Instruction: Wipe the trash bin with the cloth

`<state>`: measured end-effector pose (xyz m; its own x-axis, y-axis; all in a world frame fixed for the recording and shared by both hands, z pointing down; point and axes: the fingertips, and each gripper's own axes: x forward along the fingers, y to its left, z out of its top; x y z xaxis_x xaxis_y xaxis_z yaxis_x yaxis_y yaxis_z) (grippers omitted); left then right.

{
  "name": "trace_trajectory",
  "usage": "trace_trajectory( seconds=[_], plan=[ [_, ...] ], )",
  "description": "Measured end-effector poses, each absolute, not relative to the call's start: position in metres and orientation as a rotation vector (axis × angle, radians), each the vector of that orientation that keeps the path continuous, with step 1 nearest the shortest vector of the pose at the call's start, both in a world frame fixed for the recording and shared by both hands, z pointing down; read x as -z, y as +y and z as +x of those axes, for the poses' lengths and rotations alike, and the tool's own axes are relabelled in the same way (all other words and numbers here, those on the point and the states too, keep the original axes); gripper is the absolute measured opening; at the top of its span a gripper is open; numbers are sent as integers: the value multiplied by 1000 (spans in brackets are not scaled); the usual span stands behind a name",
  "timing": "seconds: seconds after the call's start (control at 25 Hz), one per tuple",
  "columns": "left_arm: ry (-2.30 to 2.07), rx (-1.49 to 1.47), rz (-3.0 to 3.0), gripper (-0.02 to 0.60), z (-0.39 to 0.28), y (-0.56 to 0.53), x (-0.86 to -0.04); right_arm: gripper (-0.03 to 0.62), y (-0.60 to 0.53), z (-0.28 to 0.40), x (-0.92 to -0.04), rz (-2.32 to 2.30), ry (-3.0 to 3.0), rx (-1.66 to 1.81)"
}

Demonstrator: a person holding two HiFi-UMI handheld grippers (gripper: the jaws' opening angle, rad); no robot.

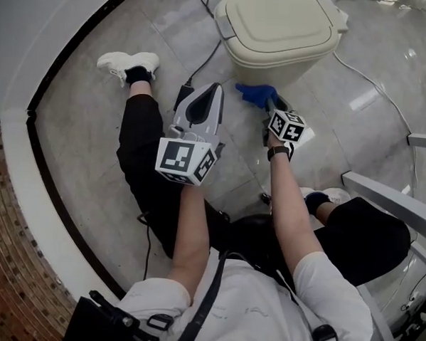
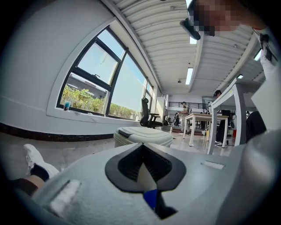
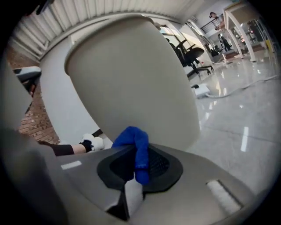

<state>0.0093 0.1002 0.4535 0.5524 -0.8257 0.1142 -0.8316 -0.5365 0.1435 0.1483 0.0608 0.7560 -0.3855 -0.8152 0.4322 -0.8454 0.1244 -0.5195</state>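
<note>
A cream trash bin [image 1: 277, 27] with a closed flat lid stands on the floor ahead of me. A blue cloth [image 1: 256, 94] is pinched in my right gripper [image 1: 266, 103], which is shut on it just below the bin's front wall. In the right gripper view the cloth [image 3: 137, 149] bunches out of the jaws close to the bin's side [image 3: 131, 74]. My left gripper [image 1: 202, 105] hangs a little left of the cloth, shut with nothing in it. From the left gripper view the bin [image 2: 142, 135] sits a short way ahead.
I sit on the glossy tiled floor with legs spread, a white shoe [image 1: 126, 62] at the left. A black cable [image 1: 208, 59] runs past the bin. A curved wall base [image 1: 48, 186] lies left, and a metal frame [image 1: 389, 200] stands right.
</note>
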Motion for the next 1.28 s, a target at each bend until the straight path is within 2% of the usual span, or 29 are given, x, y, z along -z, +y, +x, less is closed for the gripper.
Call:
trace_trajectory(
  seconds=[0.16, 0.32, 0.64, 0.76, 1.0, 1.28],
  plan=[
    [-1442, -59, 2571, 2, 8, 101, -459, 38, 60, 172, -811, 1752, -2137, -1272],
    [-1456, -77, 2551, 2, 11, 102, -469, 38, 50, 167, -788, 1696, -2289, -1299],
    [-1382, -46, 2619, 2, 50, 105, -454, 38, 99, 184, -528, 1439, -3380, -1158],
    [-1352, -15, 2639, 2, 60, 112, -444, 38, 86, 199, -471, 1470, -3555, -1177],
    [-1297, -12, 2676, 2, 75, 115, -436, 48, 50, 203, -520, 1620, -3370, -1323],
    [-1274, -53, 2684, 2, 75, 98, -440, 53, 40, 203, -668, 1943, -2985, -2120]
  ],
)
